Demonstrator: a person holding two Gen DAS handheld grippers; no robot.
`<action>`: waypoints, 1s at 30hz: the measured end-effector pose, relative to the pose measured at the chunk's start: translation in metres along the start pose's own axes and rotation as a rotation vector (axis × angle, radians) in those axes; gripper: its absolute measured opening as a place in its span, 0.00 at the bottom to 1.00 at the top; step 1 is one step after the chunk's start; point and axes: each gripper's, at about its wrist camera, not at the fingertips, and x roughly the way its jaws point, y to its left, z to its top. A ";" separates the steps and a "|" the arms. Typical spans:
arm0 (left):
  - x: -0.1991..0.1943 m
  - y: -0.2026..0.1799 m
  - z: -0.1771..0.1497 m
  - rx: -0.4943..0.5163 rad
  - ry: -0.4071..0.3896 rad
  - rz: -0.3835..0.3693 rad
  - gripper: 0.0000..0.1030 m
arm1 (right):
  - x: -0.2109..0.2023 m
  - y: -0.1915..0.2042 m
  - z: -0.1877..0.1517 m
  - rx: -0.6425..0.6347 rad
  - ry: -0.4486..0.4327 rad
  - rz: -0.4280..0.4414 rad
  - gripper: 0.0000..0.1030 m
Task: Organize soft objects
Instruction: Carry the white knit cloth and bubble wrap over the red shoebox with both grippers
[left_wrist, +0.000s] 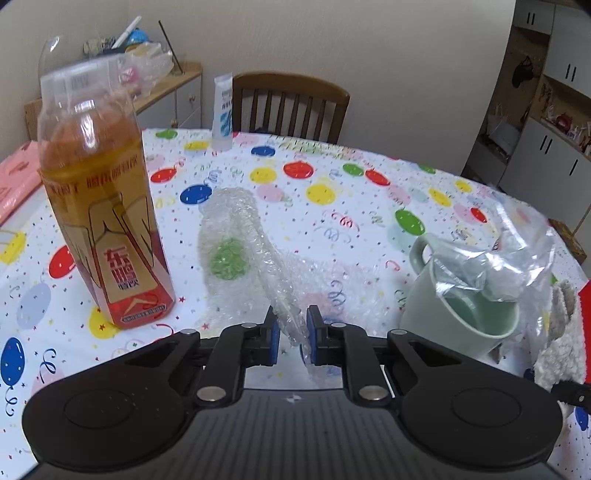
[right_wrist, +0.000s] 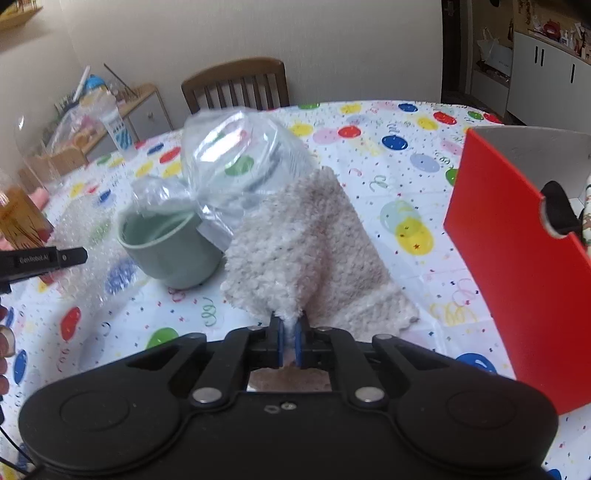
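Observation:
A clear sheet of bubble wrap (left_wrist: 240, 236) lies on the balloon-print tablecloth, and its near end is bunched up between the blue pads of my left gripper (left_wrist: 291, 334), which is shut on it. In the right wrist view a fluffy cream cloth (right_wrist: 295, 240) rises in a fold from the table, pinched at its near edge by my right gripper (right_wrist: 291, 341), which is shut on it. A crumpled clear plastic bag (right_wrist: 236, 158) sits behind the cloth, partly tucked into a pale green mug (right_wrist: 170, 247). The same mug (left_wrist: 458, 299) and bag (left_wrist: 517, 243) show at the right of the left wrist view.
A tall bottle of amber drink (left_wrist: 103, 206) stands at the left. A red cardboard box (right_wrist: 517, 236) with an open top stands at the right. A white tube (left_wrist: 223, 110) stands at the table's far edge before a wooden chair (left_wrist: 291, 103). The left gripper's body (right_wrist: 40, 260) shows at the left.

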 end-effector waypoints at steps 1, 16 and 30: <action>-0.003 -0.001 0.000 0.004 -0.007 0.002 0.14 | -0.004 -0.002 0.001 0.014 -0.002 0.012 0.05; -0.057 -0.010 -0.005 -0.022 -0.067 -0.034 0.11 | -0.071 -0.042 0.012 0.071 -0.084 0.126 0.04; -0.130 -0.056 -0.002 -0.033 -0.156 -0.130 0.11 | -0.142 -0.088 0.026 0.072 -0.210 0.205 0.04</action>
